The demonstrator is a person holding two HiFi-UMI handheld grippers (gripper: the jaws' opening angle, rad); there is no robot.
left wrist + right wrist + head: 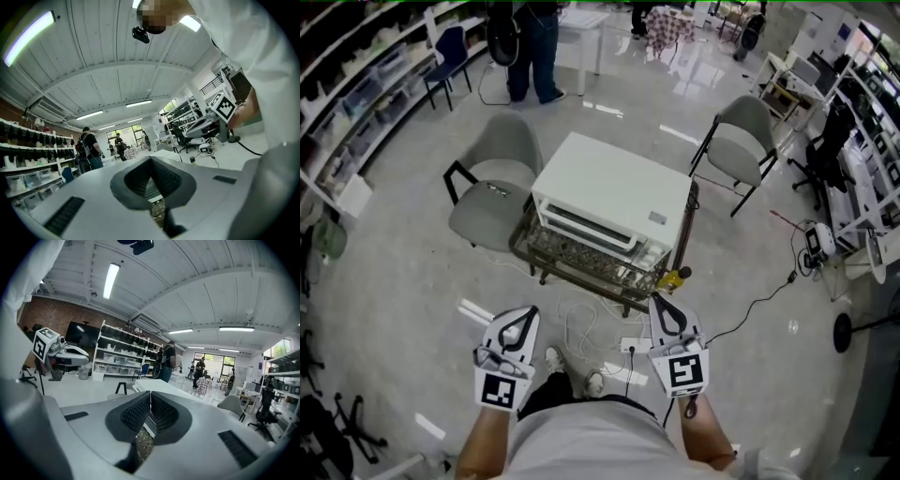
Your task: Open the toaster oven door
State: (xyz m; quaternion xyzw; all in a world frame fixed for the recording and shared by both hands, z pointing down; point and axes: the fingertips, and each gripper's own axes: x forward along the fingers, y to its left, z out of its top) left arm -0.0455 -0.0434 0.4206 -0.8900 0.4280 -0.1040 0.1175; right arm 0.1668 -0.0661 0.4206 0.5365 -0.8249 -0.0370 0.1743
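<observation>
Both sets of jaws together, toaster oven [609, 192] beyond — untouched

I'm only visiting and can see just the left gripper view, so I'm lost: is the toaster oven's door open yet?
Observer: No. In the head view the toaster oven door is shut.
Operator: Is anything touching it?
Observer: No. The left gripper and right gripper both hang short of it, above the floor.
Operator: Is the right one carrying something?
Observer: No. The right gripper view shows its fingers together, nothing between them.
</observation>
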